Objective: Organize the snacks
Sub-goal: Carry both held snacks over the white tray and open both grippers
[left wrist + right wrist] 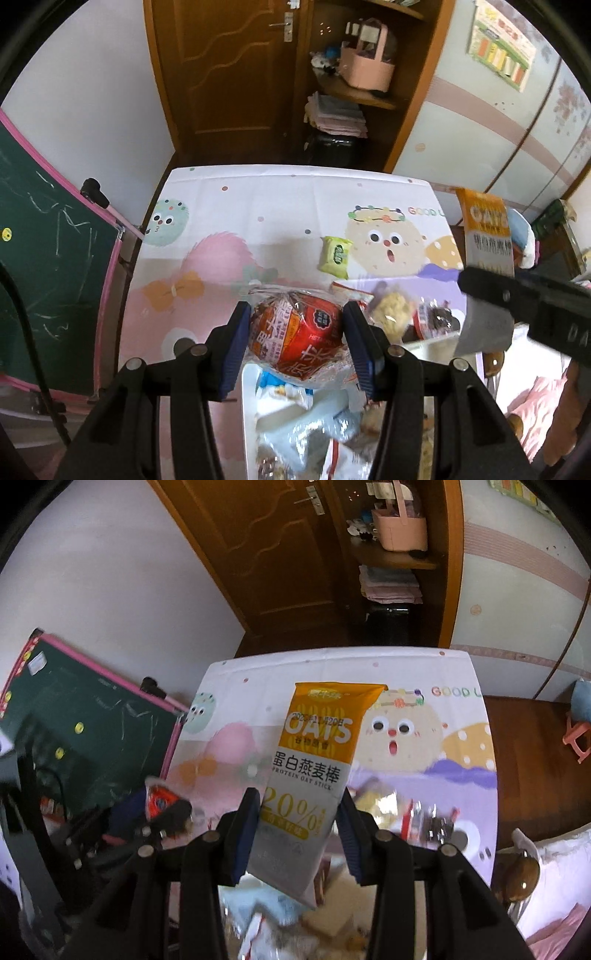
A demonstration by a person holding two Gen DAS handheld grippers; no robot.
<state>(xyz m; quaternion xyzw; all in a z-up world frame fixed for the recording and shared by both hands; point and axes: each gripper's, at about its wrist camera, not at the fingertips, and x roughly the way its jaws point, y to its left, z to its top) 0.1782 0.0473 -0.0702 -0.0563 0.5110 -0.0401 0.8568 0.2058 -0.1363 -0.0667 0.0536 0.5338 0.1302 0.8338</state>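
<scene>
My left gripper [295,332] is shut on a round red snack in clear wrap [295,332], held above a white tray [248,398] full of packets. My right gripper [299,819] is shut on an orange and white oat stick packet [314,768] that stands upright between the jaws. In the left wrist view the right gripper [524,306] shows at the right with the same oat packet [487,236] raised over the table. A small green snack packet [335,256] lies alone on the cartoon tablecloth [258,214].
Several loose snacks [391,310] lie on the cloth beside the tray. A green chalkboard with a pink frame [48,258] leans at the table's left. A wooden door and shelves [258,74] stand behind the table. A dark wooden surface [528,768] lies to the right.
</scene>
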